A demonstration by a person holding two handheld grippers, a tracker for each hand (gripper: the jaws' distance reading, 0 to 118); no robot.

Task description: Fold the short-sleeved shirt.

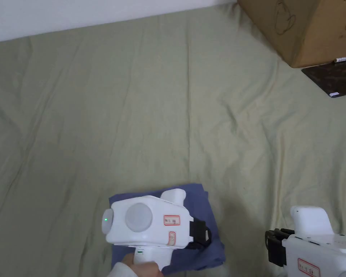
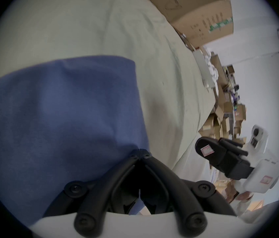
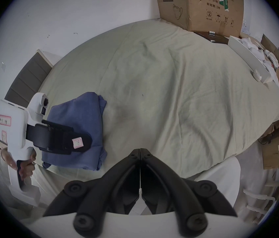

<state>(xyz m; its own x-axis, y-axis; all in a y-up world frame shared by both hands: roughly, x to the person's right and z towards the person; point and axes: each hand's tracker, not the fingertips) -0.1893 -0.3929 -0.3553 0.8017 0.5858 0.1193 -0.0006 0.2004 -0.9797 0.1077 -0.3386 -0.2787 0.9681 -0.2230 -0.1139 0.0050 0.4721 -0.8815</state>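
White wall (image 1: 60, 14), green bedsheet (image 1: 168, 108), cardboard box (image 1: 313, 29) in corner

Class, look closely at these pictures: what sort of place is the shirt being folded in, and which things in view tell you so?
Probably a bedroom doubling as storage. The blue shirt lies folded on a bed under a pale green sheet, a padded headboard stands against the white wall, and a cardboard box sits at the bed's far corner.

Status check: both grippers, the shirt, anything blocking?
Left gripper shut, over the shirt, gripping nothing. Right gripper shut, empty, off to the side. Shirt folded into a compact stack on the sheet. Nothing in the way.
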